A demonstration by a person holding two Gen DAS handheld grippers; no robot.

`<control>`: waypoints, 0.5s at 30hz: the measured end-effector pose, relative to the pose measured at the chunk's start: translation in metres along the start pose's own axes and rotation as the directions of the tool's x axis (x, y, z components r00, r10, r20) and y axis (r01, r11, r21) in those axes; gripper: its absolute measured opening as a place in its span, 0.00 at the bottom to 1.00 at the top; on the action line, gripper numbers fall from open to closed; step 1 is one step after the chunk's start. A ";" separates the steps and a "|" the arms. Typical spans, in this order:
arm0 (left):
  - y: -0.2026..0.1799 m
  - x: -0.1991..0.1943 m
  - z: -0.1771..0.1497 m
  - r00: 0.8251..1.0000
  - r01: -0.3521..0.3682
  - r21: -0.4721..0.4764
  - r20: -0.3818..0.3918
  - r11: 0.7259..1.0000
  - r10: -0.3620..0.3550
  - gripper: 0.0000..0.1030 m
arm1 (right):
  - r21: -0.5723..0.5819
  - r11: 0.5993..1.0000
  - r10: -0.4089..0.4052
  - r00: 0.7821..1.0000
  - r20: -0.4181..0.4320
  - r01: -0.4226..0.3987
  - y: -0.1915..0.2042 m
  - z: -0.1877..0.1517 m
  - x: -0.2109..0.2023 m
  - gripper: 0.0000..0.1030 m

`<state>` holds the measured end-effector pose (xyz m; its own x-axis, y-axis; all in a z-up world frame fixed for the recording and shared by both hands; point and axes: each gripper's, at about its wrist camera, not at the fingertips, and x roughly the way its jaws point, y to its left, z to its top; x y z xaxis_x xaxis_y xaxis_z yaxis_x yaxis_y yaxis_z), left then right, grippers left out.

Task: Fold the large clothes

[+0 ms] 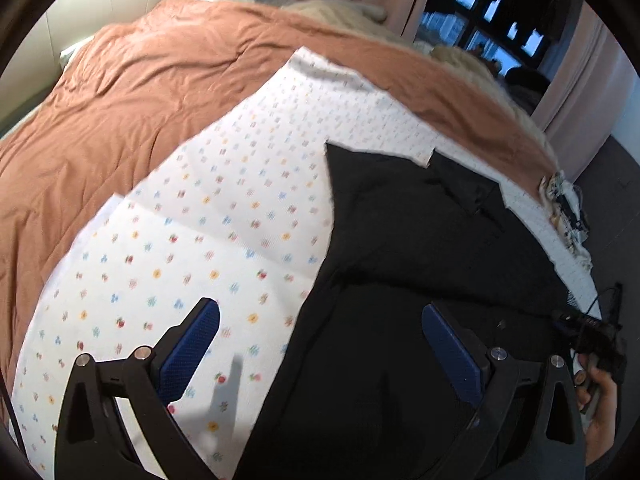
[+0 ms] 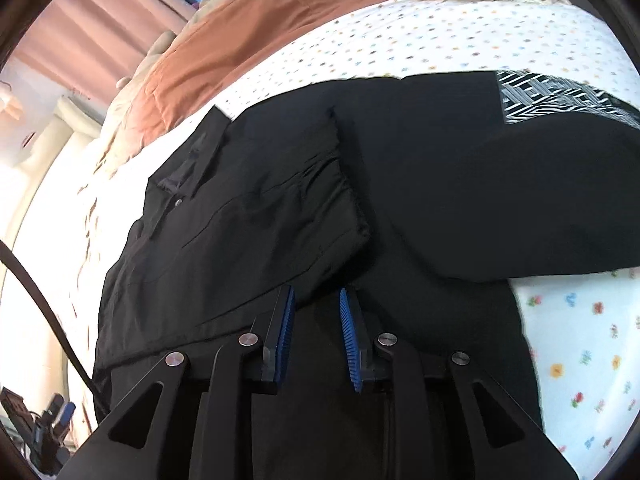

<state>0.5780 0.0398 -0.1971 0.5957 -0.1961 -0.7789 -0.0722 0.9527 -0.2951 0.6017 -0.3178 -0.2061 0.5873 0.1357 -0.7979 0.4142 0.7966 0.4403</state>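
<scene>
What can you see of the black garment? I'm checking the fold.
The black garment looks like a smooth woven shirt with a collar and buttoned placket. It lies flat on the floral sheet, one sleeve folded across its body. A black-and-white patterned panel shows at one edge. The right claw hangs over it, slightly open and gripping nothing.

We read no text, label, brand or number in either view. The black-and-white panel point(image 2: 560, 100) at upper right of the right wrist view is a geometric pattern, not lettering. The white sheet point(image 1: 224, 216) carries only small flower motifs.
</scene>
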 end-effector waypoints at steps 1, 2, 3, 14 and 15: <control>0.003 0.004 -0.002 1.000 -0.008 -0.002 -0.021 1.000 0.008 1.00 | 0.011 1.000 -0.018 1.000 0.017 0.017 -0.002 0.001 -0.003 0.20; 0.006 0.008 -0.004 0.999 -0.024 0.004 -0.039 1.000 0.024 1.00 | 0.018 1.000 -0.025 0.999 0.026 0.025 -0.007 0.003 -0.007 0.20; 0.008 0.011 -0.006 0.998 -0.047 0.014 -0.051 0.999 0.048 1.00 | 0.030 0.999 -0.036 0.999 0.040 0.034 -0.010 0.004 -0.011 0.20; 0.019 0.040 -0.001 0.986 -0.145 0.057 -0.073 0.988 0.148 1.00 | 0.009 1.000 -0.026 0.992 0.122 0.025 -0.002 0.007 -0.008 0.69; 0.020 0.044 0.000 0.984 -0.155 0.056 -0.077 0.986 0.159 1.00 | 0.004 1.000 -0.022 0.991 0.129 0.022 -0.002 0.009 -0.005 0.69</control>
<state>0.6033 0.0501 -0.2374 0.5133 -0.0595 -0.8561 -0.1185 0.9831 -0.1393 0.6038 -0.3255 -0.1997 0.6629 0.0410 -0.7476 0.4297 0.7968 0.4247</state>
